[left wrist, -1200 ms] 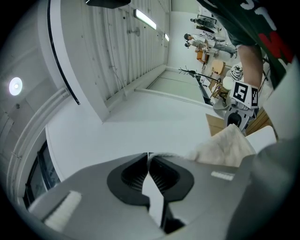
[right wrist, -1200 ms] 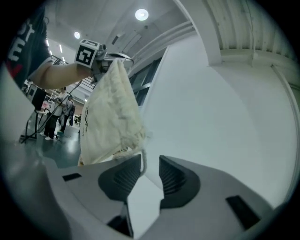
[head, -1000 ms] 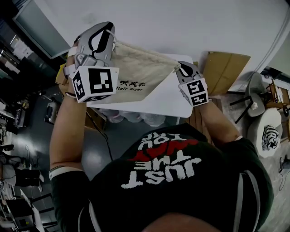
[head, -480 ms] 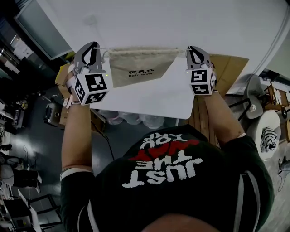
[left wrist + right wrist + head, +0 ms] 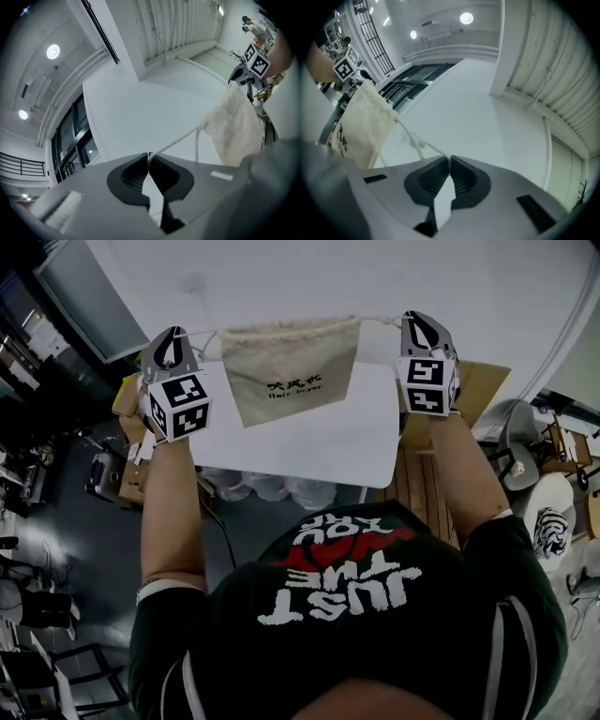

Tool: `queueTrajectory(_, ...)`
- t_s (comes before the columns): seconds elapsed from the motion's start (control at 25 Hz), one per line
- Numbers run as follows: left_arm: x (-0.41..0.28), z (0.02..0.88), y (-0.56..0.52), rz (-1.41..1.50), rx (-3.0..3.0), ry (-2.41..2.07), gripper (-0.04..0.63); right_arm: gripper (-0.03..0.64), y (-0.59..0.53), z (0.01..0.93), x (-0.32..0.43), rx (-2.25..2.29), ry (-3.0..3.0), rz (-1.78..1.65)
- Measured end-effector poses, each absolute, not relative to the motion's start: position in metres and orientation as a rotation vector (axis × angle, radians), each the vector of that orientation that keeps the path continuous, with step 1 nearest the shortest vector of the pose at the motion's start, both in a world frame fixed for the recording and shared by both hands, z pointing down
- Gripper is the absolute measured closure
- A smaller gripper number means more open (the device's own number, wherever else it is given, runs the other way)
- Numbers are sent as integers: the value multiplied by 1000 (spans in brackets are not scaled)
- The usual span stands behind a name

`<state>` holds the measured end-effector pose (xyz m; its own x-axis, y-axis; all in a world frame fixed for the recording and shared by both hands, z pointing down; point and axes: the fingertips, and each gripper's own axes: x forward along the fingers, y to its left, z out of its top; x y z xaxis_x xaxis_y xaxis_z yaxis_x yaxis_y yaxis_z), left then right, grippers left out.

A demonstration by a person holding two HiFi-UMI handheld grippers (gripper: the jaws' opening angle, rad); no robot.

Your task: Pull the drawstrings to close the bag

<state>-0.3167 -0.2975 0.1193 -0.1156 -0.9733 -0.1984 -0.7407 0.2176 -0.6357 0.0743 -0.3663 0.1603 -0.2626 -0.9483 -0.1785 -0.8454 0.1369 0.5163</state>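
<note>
The grey left gripper [image 5: 174, 337] with its marker cube had its jaws pressed together on the thin white left drawstring [image 5: 207, 336]; its own view showed the cord leaving the closed tips [image 5: 149, 157] and running taut to the cloth. Between the 2 grippers hung the cream canvas drawstring bag [image 5: 291, 371] with dark lettering, held up in the air by its cords and apparently clear of the surface below. The right drawstring [image 5: 380, 321], knotted partway along [image 5: 417, 142], ran to the matching right gripper [image 5: 414, 321], whose jaws were likewise clamped on the cord.

The top edge looked only partly gathered, so the pull probably had further to go. The main risk was a cord slipping through the narrow tips under tension, dropping 1 side of the bag. An uneven pull, 1 hand outrunning the other, could bunch the mouth to 1 side instead of closing it. The knot might also snag at the channel.

Below lay a white table [image 5: 319, 456] with rounded corners. Dim, cluttered floor sat to the left, a brown cardboard box [image 5: 483, 381] to the right, and round ceiling lights [image 5: 53, 51] glowed overhead.
</note>
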Motion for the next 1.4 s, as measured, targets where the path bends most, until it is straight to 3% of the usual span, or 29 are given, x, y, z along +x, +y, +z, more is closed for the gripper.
queueTrajectory(0.76,-332,128,-303,-626,-1547,1905,580,601,-362,154,91,1806,-2270,-699)
queueTrajectory(1.12,-367,141,-308,-832,-1444,1861,580,603,-370,149,99,1828,-2260,-655)
queueTrajectory(1.4,-389,148,-307,-813,-1491,1934,580,603,-371,151,96,1822,-2270,-649)
